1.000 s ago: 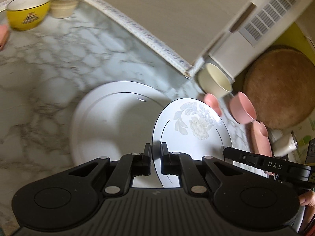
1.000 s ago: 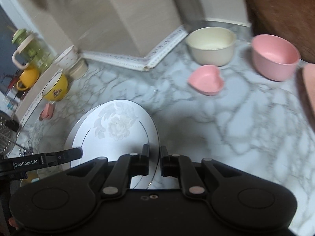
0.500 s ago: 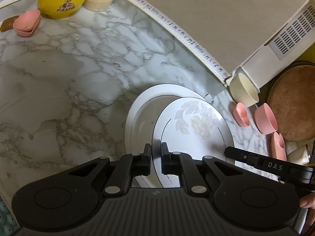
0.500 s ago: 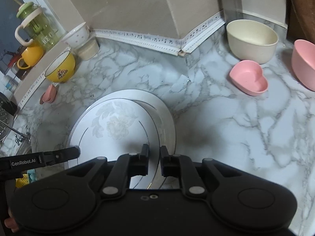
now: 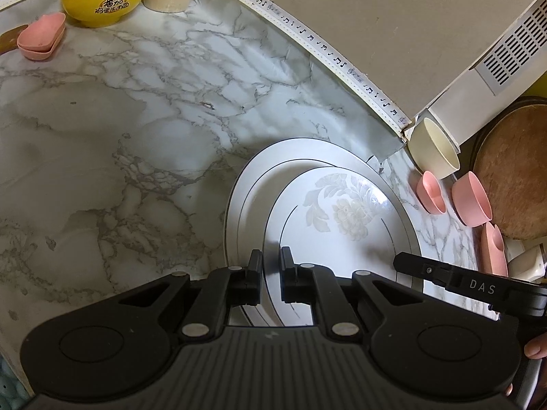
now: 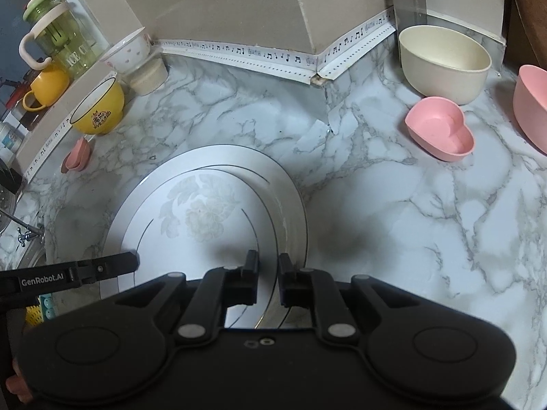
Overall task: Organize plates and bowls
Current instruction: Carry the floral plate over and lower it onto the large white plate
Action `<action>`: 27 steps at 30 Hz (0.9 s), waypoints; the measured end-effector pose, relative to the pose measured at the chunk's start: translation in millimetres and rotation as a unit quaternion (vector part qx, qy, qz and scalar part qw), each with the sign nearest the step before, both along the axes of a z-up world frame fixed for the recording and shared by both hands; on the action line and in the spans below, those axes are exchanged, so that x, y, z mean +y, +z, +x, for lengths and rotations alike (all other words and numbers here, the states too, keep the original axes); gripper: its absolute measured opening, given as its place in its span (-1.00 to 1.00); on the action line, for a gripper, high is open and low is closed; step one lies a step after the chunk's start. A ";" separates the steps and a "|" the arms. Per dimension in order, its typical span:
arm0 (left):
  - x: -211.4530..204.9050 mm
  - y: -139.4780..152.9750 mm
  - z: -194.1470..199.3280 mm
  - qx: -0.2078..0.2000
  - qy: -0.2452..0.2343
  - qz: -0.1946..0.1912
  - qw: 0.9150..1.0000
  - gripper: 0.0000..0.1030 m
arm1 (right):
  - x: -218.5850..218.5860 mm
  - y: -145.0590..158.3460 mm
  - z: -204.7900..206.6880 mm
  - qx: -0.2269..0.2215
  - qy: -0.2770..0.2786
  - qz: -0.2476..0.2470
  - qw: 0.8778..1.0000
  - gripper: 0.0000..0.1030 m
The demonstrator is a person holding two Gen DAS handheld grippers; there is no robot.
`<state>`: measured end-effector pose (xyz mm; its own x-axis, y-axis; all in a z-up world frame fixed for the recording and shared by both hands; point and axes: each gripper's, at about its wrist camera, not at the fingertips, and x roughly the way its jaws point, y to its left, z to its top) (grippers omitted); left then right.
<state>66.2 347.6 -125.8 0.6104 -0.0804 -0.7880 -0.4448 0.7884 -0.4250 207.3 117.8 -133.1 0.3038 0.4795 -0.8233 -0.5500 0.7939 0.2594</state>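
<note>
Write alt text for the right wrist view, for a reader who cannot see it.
The right gripper is shut on the rim of a flowered plate, held over a larger white plate on a marble counter. The left gripper grips its opposite edge; pink, cream and yellow bowls stand behind.

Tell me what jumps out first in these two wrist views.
The floral plate at the centre, pinched at opposite rims by the left gripper and right gripper, over a larger plain white plate on the marble counter. Next, colour: a yellow bowl at the far left by the wall, and a pink heart dish beside a cream bowl at the right.
</note>
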 end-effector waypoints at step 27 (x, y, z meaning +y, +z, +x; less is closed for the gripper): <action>10.3 3.1 3.4 0.004 -0.027 0.007 1.000 -0.83 | -4.9 -1.1 4.4 0.008 0.006 0.011 1.000 -0.82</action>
